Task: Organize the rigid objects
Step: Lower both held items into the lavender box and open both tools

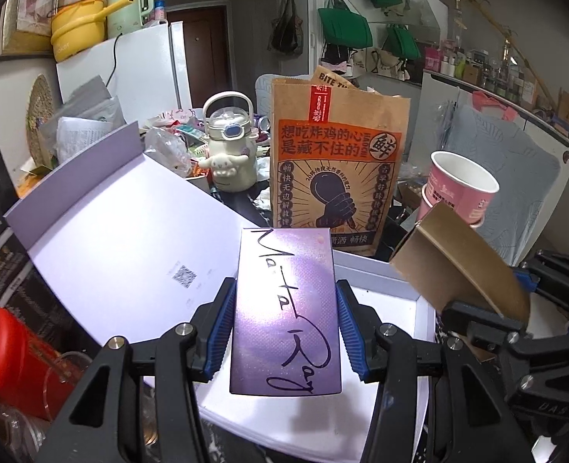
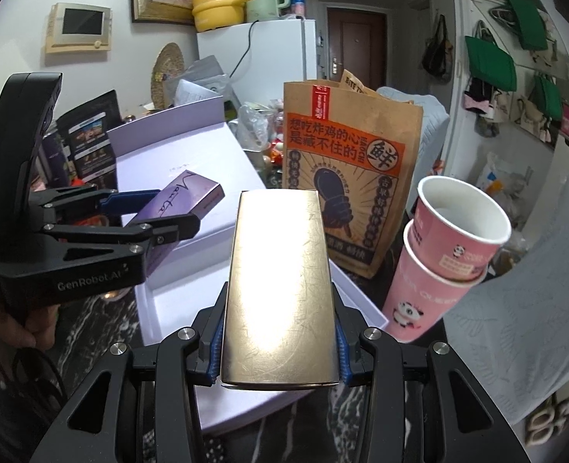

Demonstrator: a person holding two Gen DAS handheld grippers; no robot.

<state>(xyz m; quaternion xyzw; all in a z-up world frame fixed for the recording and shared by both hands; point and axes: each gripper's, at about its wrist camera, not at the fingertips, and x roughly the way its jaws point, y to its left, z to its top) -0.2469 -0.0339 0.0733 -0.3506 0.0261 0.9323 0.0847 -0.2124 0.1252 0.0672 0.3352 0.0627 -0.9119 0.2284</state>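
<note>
My left gripper [image 1: 284, 328] is shut on a small purple box [image 1: 286, 308] with black handwriting, held above an open white and lilac gift box [image 1: 130, 239]. My right gripper [image 2: 278, 332] is shut on a gold box [image 2: 278, 289], held over the gift box's near edge [image 2: 361, 301]. In the right wrist view the left gripper [image 2: 161, 212] and the purple box [image 2: 184, 200] show at the left, over the gift box's raised lid [image 2: 192, 146]. In the left wrist view the gold box [image 1: 462, 262] shows at the right, in the right gripper's fingers [image 1: 489, 320].
A brown printed paper bag [image 1: 338, 166] stands behind the gift box. Two stacked pink paper cups [image 2: 442, 258] stand to its right. A cream kettle-shaped bottle [image 1: 228, 142] and clutter lie further back. A red container [image 1: 10, 359] sits at the left. The tabletop [image 2: 361, 424] is dark marble.
</note>
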